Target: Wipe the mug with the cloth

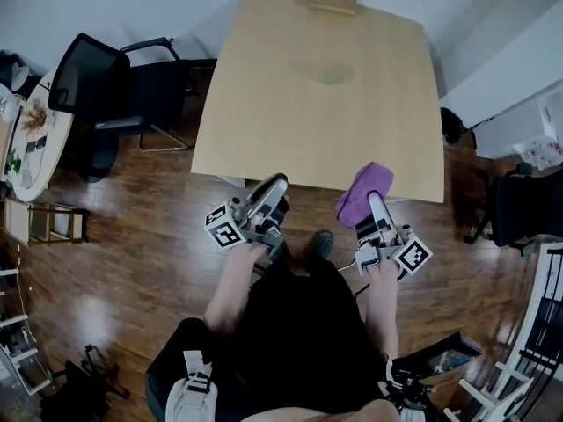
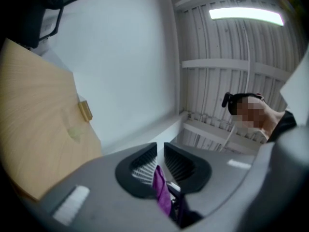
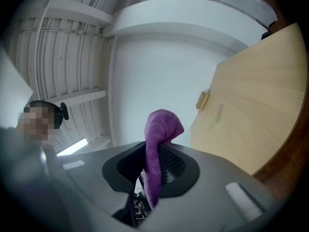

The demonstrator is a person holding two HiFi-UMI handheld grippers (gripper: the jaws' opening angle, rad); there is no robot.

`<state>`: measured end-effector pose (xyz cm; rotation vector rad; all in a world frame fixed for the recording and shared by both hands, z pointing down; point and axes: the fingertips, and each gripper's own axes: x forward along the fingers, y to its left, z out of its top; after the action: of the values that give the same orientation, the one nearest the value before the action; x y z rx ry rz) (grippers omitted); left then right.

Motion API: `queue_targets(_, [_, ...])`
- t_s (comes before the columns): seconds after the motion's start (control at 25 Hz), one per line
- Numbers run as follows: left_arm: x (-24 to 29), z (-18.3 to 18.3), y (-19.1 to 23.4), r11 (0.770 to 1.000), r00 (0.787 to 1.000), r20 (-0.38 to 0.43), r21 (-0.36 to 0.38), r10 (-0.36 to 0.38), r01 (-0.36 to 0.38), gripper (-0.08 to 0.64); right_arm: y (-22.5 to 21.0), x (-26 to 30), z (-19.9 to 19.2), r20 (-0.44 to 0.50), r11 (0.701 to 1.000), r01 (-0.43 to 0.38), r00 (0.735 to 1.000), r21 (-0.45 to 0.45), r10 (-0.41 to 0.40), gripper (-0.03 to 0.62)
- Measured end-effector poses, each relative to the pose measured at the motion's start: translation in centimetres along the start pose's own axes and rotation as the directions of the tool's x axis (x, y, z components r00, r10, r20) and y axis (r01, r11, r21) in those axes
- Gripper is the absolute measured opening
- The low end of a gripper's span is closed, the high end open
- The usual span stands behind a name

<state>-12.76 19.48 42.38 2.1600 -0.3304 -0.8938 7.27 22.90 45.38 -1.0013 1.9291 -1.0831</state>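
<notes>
1. While the person holds a two-jaw gripper in each hand, the head view looks steeply down on both tools, side by side just short of the near edge of a pale wooden table (image 1: 317, 130).
2. The right gripper (image 1: 374, 202) is clamped on a purple cloth (image 1: 362, 193). The cloth bunches into a rounded lump above the jaw tips and overlaps the table's near edge in this view.
3. In the right gripper view, the purple cloth (image 3: 161, 129) runs down as a folded strip between the two dark, ribbed jaws of the right gripper (image 3: 153, 151), which press on it from both sides. Its top flops over toward the table side.
4. In the left gripper view, the left gripper (image 2: 160, 151) has its jaws drawn close, with only a slim gap between the tips, and pale wall shows through that gap. A thin purple strip (image 2: 161, 192) sits low in the throat between the jaws. I cannot tell what it is, or whether the pads press on it.
5. From above, the left gripper (image 1: 273, 185) shows nothing sticking out past its tips.
6. A black-and-white marker cube sits on each tool.
7. The tabletop carries a faint yellowish-green smear (image 1: 330, 73) toward the far side and a small wooden block (image 1: 332, 0) at its far edge.
8. A black office chair (image 1: 106, 95) stands on the dark wood floor (image 1: 132, 236), left of the table.
</notes>
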Motion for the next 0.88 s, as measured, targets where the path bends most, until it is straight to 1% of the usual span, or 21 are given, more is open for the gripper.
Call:
queue_targets(0.08, [0.6, -0.4, 0.2, 1.000, 1.000, -0.029, 0.020, 0.005, -0.005, 0.043, -0.2, -0.3, -0.2, 0.000, 1.000, 0.006, 1.000, -0.005, -0.006, 0.061])
queue_targets(0.16, [0.9, -0.6, -0.3, 0.999, 0.999, -0.037, 0.043, 0.010, -0.008, 0.043, -0.3, -0.2, -0.1, -0.003, 1.000, 0.000, 1.000, -0.009, 0.000, 0.061])
queue_targets(0.32, [1.5, 0.1, -1.2, 0.997, 1.000, -0.024, 0.081, 0.008, -0.006, 0.036, 0.4, 1.1, 0.9, -0.008, 0.999, -0.043, 0.999, -0.017, 0.043, 0.061])
queue_targets(0.48, [2.8, 0.4, -1.9, 0.994, 1.000, -0.010, 0.112, 0.002, -0.001, 0.035, 1.5, 2.1, 2.3, -0.021, 0.993, -0.103, 0.995, -0.053, 0.102, 0.061])
queue_targets(0.6, [3.8, 0.1, -2.3, 0.993, 1.000, 0.004, 0.119, -0.007, 0.006, 0.035, 1.4, 2.2, 3.4, -0.018, 0.990, -0.129, 0.992, -0.047, 0.129, 0.061])
queue_targets(0.72, [4.4, -0.4, -2.6, 0.993, 1.000, 0.008, 0.117, -0.019, 0.018, 0.007, 1.3, 2.1, 4.2, -0.007, 0.989, -0.144, 0.990, -0.037, 0.144, 0.061])
queue_targets(0.88, [5.3, -0.5, -3.2, 0.993, 0.999, 0.013, 0.115, -0.042, 0.041, 0.002, 2.2, 1.8, 5.2, 0.010, 0.985, -0.169, 0.985, -0.033, 0.170, 0.061])
